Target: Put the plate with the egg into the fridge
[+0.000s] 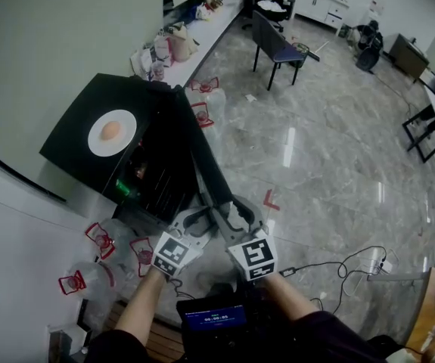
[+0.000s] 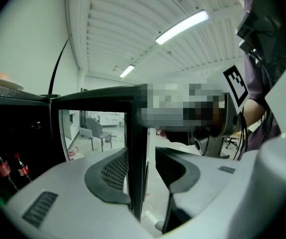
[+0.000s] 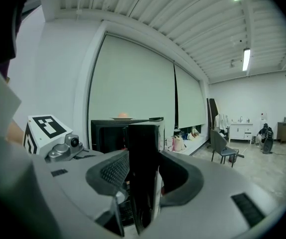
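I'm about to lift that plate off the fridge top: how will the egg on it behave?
The egg seems to sit loose near the middle of the white plate, so it will probably roll if the plate tilts. The plate looks shallow, so its low rim may not stop it. It would likely crack if it fell off.

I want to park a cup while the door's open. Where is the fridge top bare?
The fridge top is bare all round the plate with the egg, widest at the far end. Inside, bottles take up shelf room.
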`<state>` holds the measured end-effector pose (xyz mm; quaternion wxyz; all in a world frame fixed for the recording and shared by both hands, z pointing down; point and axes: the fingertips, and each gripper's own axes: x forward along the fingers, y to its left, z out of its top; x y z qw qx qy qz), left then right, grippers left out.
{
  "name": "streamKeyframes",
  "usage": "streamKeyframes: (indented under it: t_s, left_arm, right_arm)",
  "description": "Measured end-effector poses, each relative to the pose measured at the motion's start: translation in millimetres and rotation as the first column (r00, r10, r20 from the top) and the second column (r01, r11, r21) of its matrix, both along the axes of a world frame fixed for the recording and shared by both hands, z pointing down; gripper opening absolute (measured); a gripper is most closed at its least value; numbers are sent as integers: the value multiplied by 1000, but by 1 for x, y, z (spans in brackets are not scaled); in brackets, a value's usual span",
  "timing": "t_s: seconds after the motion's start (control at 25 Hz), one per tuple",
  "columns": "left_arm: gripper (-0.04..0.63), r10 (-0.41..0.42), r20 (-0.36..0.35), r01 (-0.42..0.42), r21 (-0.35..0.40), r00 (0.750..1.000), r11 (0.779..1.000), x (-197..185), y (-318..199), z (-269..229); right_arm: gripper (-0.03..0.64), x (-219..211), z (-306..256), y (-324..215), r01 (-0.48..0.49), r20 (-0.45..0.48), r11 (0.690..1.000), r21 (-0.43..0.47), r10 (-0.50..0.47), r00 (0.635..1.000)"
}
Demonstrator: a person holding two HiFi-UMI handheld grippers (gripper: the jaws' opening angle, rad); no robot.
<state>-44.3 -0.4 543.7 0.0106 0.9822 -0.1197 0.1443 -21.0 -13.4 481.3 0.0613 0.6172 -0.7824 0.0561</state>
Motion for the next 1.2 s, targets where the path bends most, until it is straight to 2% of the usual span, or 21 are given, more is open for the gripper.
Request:
streamKeyframes:
  t_s: [0.24,0.32,0.4,0.56,0.72,0.84,1.04,1.2]
  left_arm:
    - [167,11,-19,-11,-10,1000,1000,52,-1,-11]
    - [167,18,-26,-18,-15,1000,1000,71,-4,-14]
    - [167,13,-27,-13,-16,1000,1000,88,-8,-17]
    - [167,-27,-22,27,-12,999,1000,122,-26,-22]
    - [167,-113,-40,113,-23,993,993,156,-60,-26]
    - [167,-165,-45,163,-40,985,986,186,-87,-24]
    - [167,-216,-35,214,-46,976,976,231,-127,-29]
    - [167,-258,-37,256,-34,966,966,252,-150,-40]
  right_arm:
    - [187,77,0,2,-31,27,1000,4,31,999]
    - [187,103,0,-3,15,31,1000,19,-16,999]
    - [187,126,0,-8,101,39,994,34,-102,994]
    - [186,172,-3,-25,247,52,968,35,-249,967]
    - [186,221,-1,-54,329,66,944,22,-330,942]
    - [186,257,7,-80,405,41,914,39,-406,913]
    - [187,297,8,-125,481,40,877,9,-481,876]
    - [187,317,6,-153,523,32,852,-7,-523,852]
